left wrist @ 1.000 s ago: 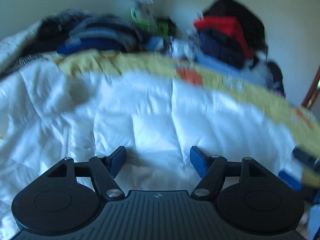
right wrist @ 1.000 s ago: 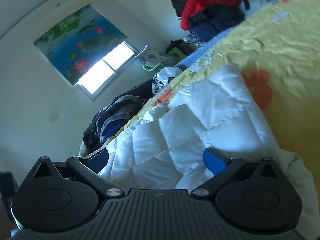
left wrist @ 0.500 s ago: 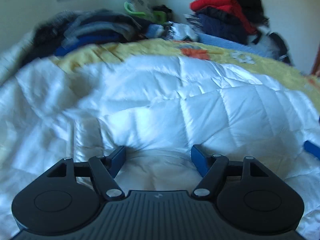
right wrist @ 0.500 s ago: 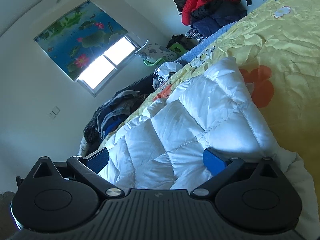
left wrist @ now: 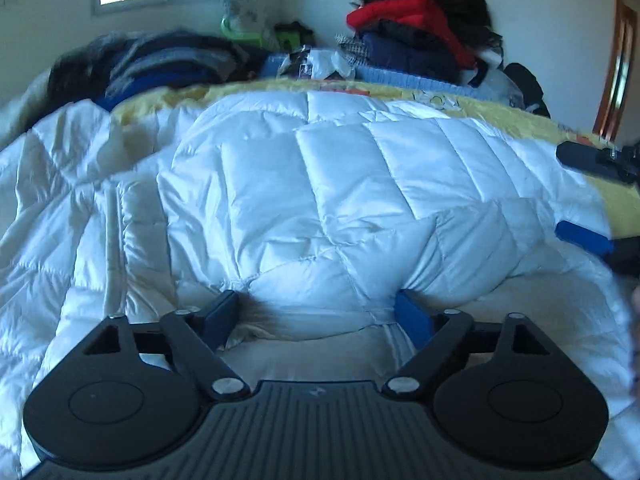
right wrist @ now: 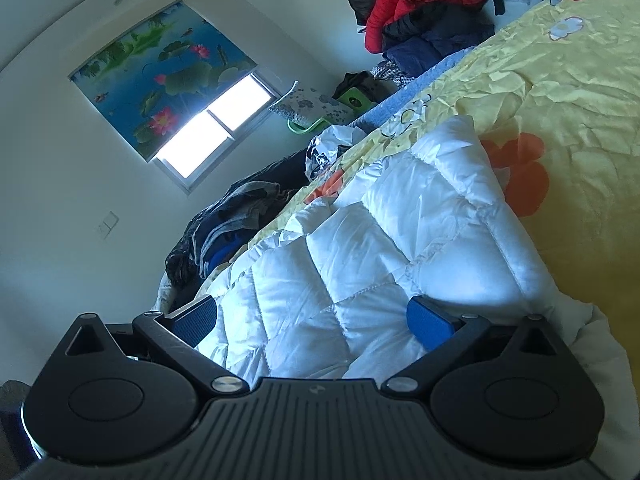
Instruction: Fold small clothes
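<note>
A white quilted puffy garment (left wrist: 328,184) lies on the yellow flowered bed sheet (right wrist: 560,92), its near part folded over into a thick bulge. My left gripper (left wrist: 316,316) sits low at the front of that fold. Its jaws are opening and the rounded fold edge lies between the blue pads (left wrist: 412,320), with a dark gap beside the left pad. In the right wrist view, my right gripper (right wrist: 312,320) stands wide open around the garment's (right wrist: 360,248) other end. Its fingers (left wrist: 584,238) show at the right edge of the left wrist view.
Piles of dark, blue and grey clothes (left wrist: 160,64) and a red and navy stack (left wrist: 412,36) lie along the far side of the bed. A window (right wrist: 216,128) with a flowered blind is on the far wall, and a wooden door frame (left wrist: 616,64) stands at the right.
The left gripper moved forward and down over the garment, which now fills more of its view. Its jaws spread wider around the fold. The right gripper kept still and stayed wide.
</note>
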Demonstrator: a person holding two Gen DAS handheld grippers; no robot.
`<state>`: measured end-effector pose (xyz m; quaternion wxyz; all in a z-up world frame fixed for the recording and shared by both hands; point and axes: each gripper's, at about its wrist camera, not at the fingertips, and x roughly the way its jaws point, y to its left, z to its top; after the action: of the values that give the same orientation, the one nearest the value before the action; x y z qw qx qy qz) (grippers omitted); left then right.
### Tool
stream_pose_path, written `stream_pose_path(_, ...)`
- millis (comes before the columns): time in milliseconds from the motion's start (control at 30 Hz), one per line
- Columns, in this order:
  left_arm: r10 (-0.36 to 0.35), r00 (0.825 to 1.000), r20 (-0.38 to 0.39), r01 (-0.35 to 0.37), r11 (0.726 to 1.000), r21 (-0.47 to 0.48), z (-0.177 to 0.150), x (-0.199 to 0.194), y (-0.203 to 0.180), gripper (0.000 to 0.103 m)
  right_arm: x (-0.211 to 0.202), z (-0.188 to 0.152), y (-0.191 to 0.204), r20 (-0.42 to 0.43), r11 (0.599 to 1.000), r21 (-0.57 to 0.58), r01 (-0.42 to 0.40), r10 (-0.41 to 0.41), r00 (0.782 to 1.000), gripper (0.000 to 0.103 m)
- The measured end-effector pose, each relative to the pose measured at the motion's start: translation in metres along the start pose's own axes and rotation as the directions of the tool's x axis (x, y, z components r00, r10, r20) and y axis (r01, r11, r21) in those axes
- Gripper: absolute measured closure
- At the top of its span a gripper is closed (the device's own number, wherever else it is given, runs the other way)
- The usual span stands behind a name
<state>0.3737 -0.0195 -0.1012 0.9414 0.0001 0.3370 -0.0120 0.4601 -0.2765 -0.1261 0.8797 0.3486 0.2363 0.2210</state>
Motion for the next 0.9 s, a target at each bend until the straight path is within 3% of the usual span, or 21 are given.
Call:
stream_pose_path(167, 0.029, 0.999, -0.03, -0.029, 1.0, -0.013, 0.014, -0.011, 0.0, 0.015, -0.001, 0.0, -0.001, 0.0, 1.0, 0.001, -0.006, 0.006, 1.0, 0.0)
stream_pose_path(233, 0.014, 0.998, 0.059, -0.01, 0.998, -0.069, 0.014, -0.036, 0.016, 0.015, -0.001, 0.001, -0.002, 0.002, 1.0, 0.004, -0.01, 0.01, 1.0, 0.0)
stream_pose_path(300, 0.042, 0.986, 0.163, -0.017, 0.987, -0.157, 0.015, -0.059, 0.045, 0.015, -0.001, 0.0, -0.002, 0.002, 1.0, 0.003, -0.009, 0.009, 1.0, 0.0)
stream_pose_path(367, 0.115, 0.974, 0.197, -0.048, 0.948, -0.314, 0.018, -0.074, 0.089, 0.015, -0.002, 0.0, -0.003, 0.004, 1.0, 0.002, -0.008, 0.008, 1.0, 0.0)
stream_pose_path(400, 0.141, 0.97, 0.196, -0.048, 0.909, -0.414, 0.02, -0.079, 0.115, 0.015, -0.002, -0.001, -0.003, 0.005, 1.0, 0.002, -0.008, 0.008, 1.0, 0.0)
stream_pose_path(433, 0.153, 0.97, 0.19, -0.031, 0.85, -0.526, 0.019, -0.082, 0.145, 0.015, -0.003, -0.001, -0.002, 0.006, 1.0, 0.003, -0.008, 0.008, 1.0, 0.0)
stream_pose_path(533, 0.128, 0.98, 0.152, 0.044, 0.606, -0.794, 0.007, -0.078, 0.224, 0.015, -0.003, -0.002, -0.002, 0.008, 1.0, 0.001, -0.005, 0.005, 1.0, 0.0)
stream_pose_path(567, 0.111, 0.983, 0.15, 0.067, 0.539, -0.84, 0.002, -0.074, 0.244, 0.015, -0.003, -0.002, -0.001, 0.008, 1.0, 0.001, -0.005, 0.005, 1.0, 0.0)
stream_pose_path(600, 0.1, 0.983, 0.151, 0.083, 0.492, -0.867, -0.004, -0.07, 0.258, 0.015, -0.003, -0.002, -0.001, 0.009, 1.0, 0.0, -0.004, 0.004, 1.0, 0.0)
stream_pose_path(667, 0.093, 0.983, 0.157, 0.103, 0.427, -0.898, -0.01, -0.064, 0.275, 0.015, -0.003, -0.002, -0.001, 0.008, 1.0, 0.002, -0.006, 0.006, 1.0, 0.0)
stream_pose_path(767, 0.031, 0.977, 0.211, 0.188, 0.343, -0.92, -0.017, -0.052, 0.288, 0.015, -0.003, -0.002, -0.001, 0.012, 1.0, 0.005, -0.008, 0.008, 1.0, 0.0)
stream_pose_path(833, 0.02, 0.973, 0.232, 0.214, 0.317, -0.924, -0.018, -0.046, 0.291, 0.015, -0.003, -0.002, -0.001, 0.015, 1.0, 0.006, -0.009, 0.009, 1.0, 0.0)
stream_pose_path(900, 0.008, 0.972, 0.235, 0.221, 0.311, -0.924, -0.014, -0.038, 0.291, 0.015, -0.003, -0.002, -0.001, 0.016, 1.0, 0.006, -0.009, 0.009, 1.0, 0.0)
